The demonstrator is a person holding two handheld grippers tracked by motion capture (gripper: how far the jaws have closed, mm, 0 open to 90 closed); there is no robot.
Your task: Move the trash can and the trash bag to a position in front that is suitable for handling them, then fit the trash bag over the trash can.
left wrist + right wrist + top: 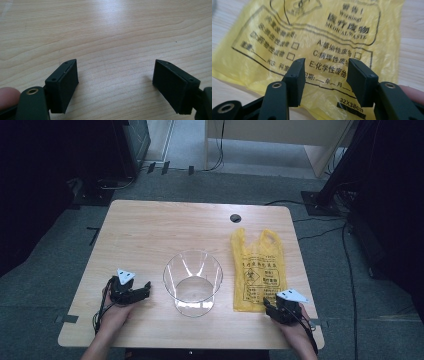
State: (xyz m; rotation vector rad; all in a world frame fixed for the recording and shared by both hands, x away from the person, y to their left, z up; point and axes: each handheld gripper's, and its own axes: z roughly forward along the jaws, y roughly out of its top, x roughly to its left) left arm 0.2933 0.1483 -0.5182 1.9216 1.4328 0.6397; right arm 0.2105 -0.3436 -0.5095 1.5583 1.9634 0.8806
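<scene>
Right gripper (325, 75): jaws parted, nothing pinched, hovering over the bottom edge of the yellow medical-waste bag (259, 270). Left gripper (115, 82): jaws wide apart, empty, over bare wooden table (105, 30).

We read the step as picking up the bag, probably to line the clear plastic bin (193, 282). The bag lies flat on the table's right half, just right of the bin, handles pointing away from the person, bottom hem nearest the right hand. In the right gripper view the jaws straddle the printed form lines near that hem.

To do it well we'd come down low at the hem, get one pad under the film or bunch it first, then close; thin plastic lying flat slips easily. We'd keep the left gripper ready near the bin to help spread the mouth.

Hard to make out:
- whether the jaw tips touch the film or float above it; we can't tell
- the bag's handles and opening are cut off in the right gripper view
- the bin's wall and base edges are hard to trace through the glare
- most of the person is out of frame, forearms and hands show at the bottom of the high view
</scene>
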